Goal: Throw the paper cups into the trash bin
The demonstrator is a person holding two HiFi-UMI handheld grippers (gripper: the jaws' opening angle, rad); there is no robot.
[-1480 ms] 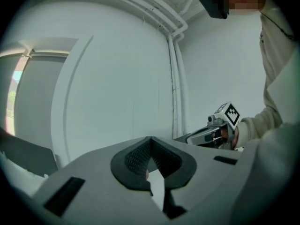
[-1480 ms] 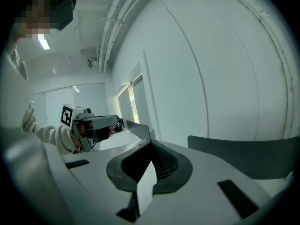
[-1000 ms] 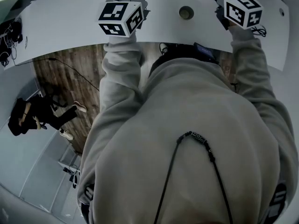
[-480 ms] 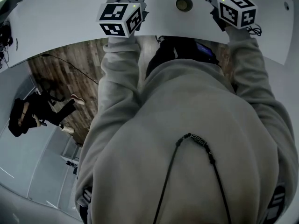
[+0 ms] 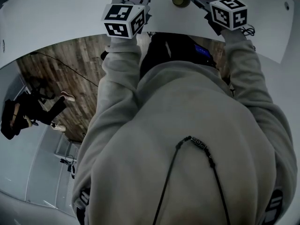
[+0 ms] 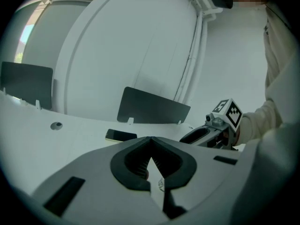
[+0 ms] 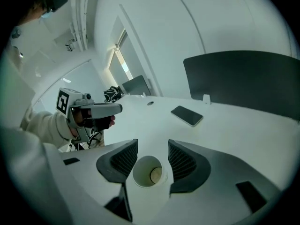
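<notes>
Right gripper view: right tongs (image 7: 153,149) just opened wide, paper cup (image 7: 143,173) between; left tongs (image 6: 151,144) pressed together

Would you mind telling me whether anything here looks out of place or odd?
Nothing stands out: the paper cup looks intact on the table between the jaws of the right gripper, which have just been opening.
</notes>
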